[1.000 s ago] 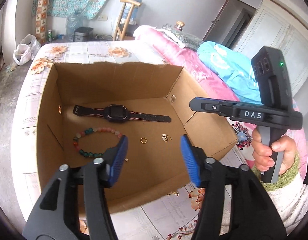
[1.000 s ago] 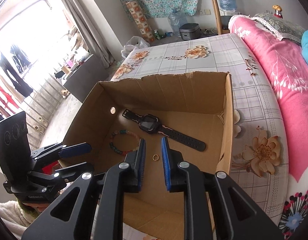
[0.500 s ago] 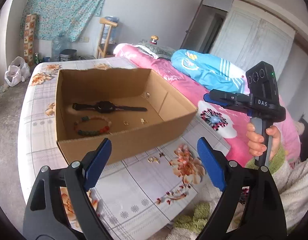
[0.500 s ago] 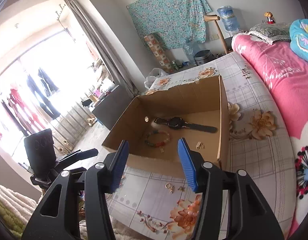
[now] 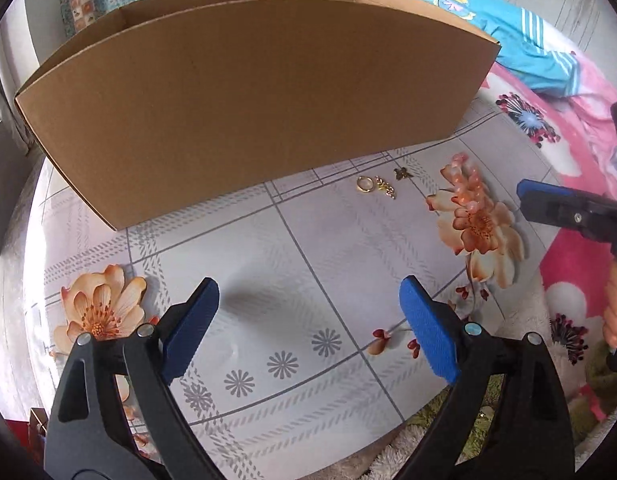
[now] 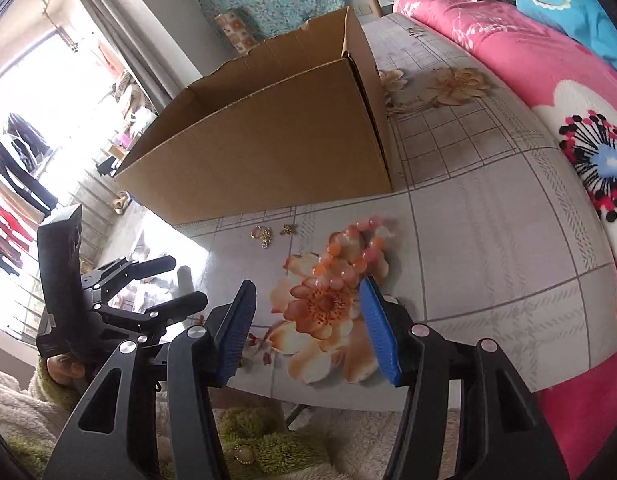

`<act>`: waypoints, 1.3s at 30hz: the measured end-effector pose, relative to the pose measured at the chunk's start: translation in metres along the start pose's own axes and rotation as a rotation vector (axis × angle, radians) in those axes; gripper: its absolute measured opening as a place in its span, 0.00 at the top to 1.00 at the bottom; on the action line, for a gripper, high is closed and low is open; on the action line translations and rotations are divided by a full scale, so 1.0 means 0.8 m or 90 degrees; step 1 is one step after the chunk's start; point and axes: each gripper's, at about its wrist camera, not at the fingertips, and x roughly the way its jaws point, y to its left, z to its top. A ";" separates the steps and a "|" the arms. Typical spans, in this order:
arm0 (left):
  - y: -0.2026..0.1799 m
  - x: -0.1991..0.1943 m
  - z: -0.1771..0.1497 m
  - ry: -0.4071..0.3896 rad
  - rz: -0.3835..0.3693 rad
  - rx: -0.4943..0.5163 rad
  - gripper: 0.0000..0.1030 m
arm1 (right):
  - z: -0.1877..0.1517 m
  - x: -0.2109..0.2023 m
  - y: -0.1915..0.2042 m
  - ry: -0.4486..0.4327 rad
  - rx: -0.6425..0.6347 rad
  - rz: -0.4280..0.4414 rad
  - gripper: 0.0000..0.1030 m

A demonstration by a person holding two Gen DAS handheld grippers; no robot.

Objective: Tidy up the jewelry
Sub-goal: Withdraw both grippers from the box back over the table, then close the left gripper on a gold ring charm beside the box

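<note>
No text, label, brand, number or sign can be read anywhere in either wrist view at this moment.

ring (image 5: pixel 364 184) and small charms (image 5: pixel 386 188) on table (image 5: pixel 308 280), just before box (image 5: pixel 248 100) wall.

Cardboard box (image 5: pixel 248 92) interior hidden behind near wall; gold pieces (image 5: pixel 382 186) (beside ring) too small to identify

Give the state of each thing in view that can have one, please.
cardboard box: open at top, upright.
gold ring: on table, outside box.
gold trinkets: on table beside ring.
left gripper: open, empty, just opened.
right gripper: open, empty, just opened.
</note>
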 end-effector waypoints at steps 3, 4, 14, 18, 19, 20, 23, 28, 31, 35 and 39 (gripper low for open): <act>-0.005 0.005 -0.002 -0.008 0.037 0.020 0.13 | -0.006 0.004 0.002 -0.006 -0.013 -0.022 0.50; -0.008 0.007 -0.004 -0.005 0.052 0.033 0.12 | -0.006 0.006 0.003 -0.008 -0.014 -0.031 0.51; -0.006 0.002 -0.013 -0.028 0.074 0.010 0.07 | 0.009 0.025 0.019 -0.026 -0.084 -0.078 0.63; -0.010 0.006 -0.012 -0.012 0.075 0.008 0.06 | 0.016 0.040 0.032 -0.012 -0.120 -0.077 0.63; -0.010 0.007 -0.009 -0.009 0.074 0.008 0.06 | 0.018 0.045 0.031 -0.003 -0.121 -0.077 0.63; -0.013 0.009 -0.007 -0.007 0.074 0.008 0.07 | 0.019 0.050 0.030 0.008 -0.120 -0.077 0.63; -0.017 0.012 -0.003 -0.009 0.073 0.008 0.07 | 0.017 0.058 0.022 0.034 -0.114 -0.077 0.63; -0.018 0.012 -0.004 -0.014 0.081 -0.004 0.07 | 0.016 0.045 -0.002 0.029 -0.083 -0.103 0.63; -0.019 0.011 -0.007 -0.023 0.086 -0.011 0.06 | 0.020 0.033 -0.022 0.015 -0.052 -0.124 0.63; -0.017 0.009 -0.012 -0.034 0.084 -0.004 0.06 | 0.027 0.013 -0.031 -0.020 -0.033 -0.121 0.63; -0.014 0.009 -0.012 -0.039 0.072 0.014 0.06 | 0.037 -0.004 -0.017 -0.067 -0.042 -0.089 0.63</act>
